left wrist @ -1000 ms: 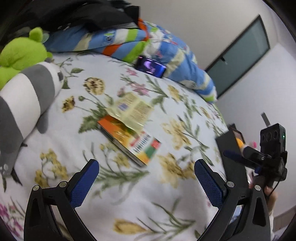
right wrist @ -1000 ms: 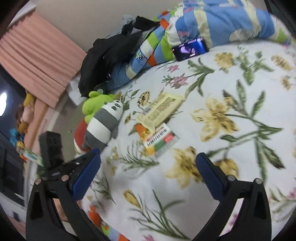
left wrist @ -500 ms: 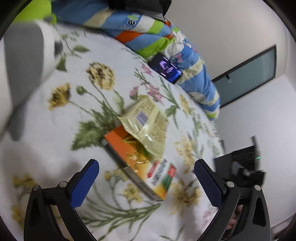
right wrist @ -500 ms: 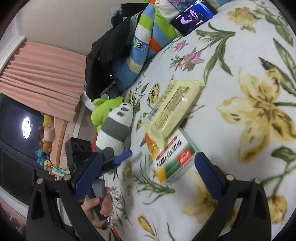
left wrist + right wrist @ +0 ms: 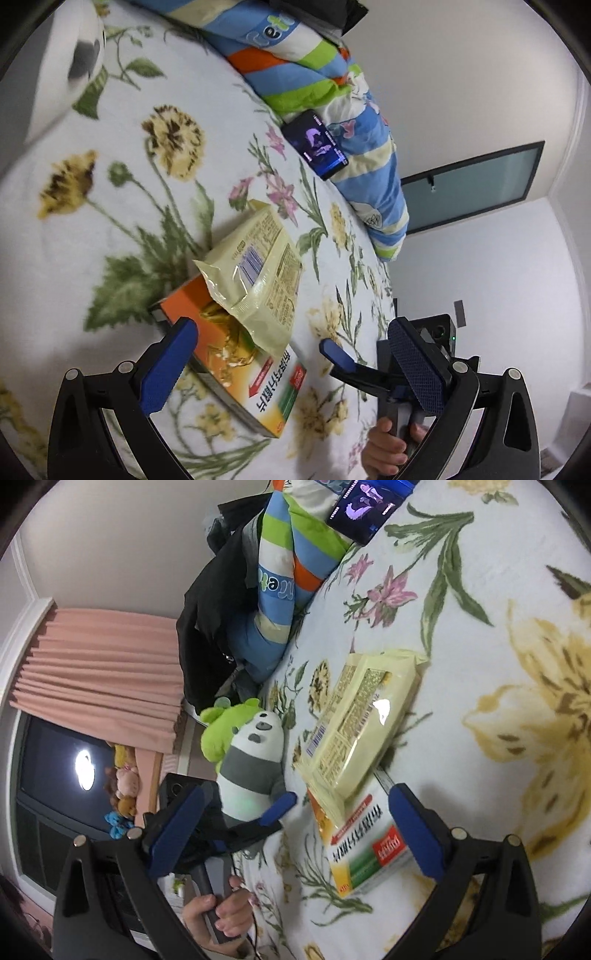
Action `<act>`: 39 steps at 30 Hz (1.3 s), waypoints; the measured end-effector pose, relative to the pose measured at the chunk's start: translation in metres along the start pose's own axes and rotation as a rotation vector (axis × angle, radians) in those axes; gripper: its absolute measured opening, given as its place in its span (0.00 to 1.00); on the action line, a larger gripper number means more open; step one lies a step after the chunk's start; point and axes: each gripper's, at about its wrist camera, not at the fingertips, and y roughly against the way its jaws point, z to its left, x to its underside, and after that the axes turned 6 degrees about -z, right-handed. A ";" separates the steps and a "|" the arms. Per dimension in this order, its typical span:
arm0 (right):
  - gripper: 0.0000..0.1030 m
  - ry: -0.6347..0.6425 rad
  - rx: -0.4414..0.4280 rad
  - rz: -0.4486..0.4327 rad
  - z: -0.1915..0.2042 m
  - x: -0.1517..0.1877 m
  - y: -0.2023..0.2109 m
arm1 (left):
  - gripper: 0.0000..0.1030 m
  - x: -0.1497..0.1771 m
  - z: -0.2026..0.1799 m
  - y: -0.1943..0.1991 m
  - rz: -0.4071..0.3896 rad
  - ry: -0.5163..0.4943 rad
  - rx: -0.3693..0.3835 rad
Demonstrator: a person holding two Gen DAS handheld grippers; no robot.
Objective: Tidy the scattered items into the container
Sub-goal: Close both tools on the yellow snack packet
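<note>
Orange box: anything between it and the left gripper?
No barrier. The left gripper is open just above the orange box. But the yellow packet lies across the box's far half, so lifting could shift it.

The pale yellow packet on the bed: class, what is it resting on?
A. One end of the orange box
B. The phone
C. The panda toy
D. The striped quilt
A: the pale yellow packet overlaps one end of the orange box, with its far end on the floral bed cover.

One orange box (image 5: 236, 373), one yellow packet (image 5: 255, 269), one phone (image 5: 316, 144), two plush toys (image 5: 251, 764), two grippers (image 5: 291, 365).
</note>
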 end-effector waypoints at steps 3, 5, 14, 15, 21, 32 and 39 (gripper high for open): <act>0.98 -0.008 -0.008 0.002 0.000 -0.004 -0.006 | 0.99 0.001 -0.002 -0.007 0.007 -0.009 -0.032; 0.98 -0.007 -0.002 0.006 0.000 -0.007 -0.010 | 0.99 0.000 -0.002 -0.012 0.014 -0.001 -0.022; 0.83 -0.120 -0.025 0.013 -0.025 -0.018 -0.037 | 0.99 -0.004 0.003 -0.029 -0.005 0.067 -0.018; 0.83 -0.135 -0.023 0.007 -0.029 -0.019 -0.039 | 0.99 -0.005 0.003 -0.031 -0.010 0.072 -0.014; 0.81 -0.207 -0.048 -0.027 -0.043 -0.025 -0.040 | 0.99 -0.007 0.008 -0.042 -0.046 0.115 0.021; 0.32 -0.378 0.002 -0.038 -0.073 -0.031 -0.049 | 0.99 -0.003 0.006 -0.046 -0.165 0.114 -0.007; 0.31 -0.400 0.009 -0.019 -0.075 -0.035 -0.056 | 0.99 -0.010 0.012 -0.050 -0.138 0.150 0.050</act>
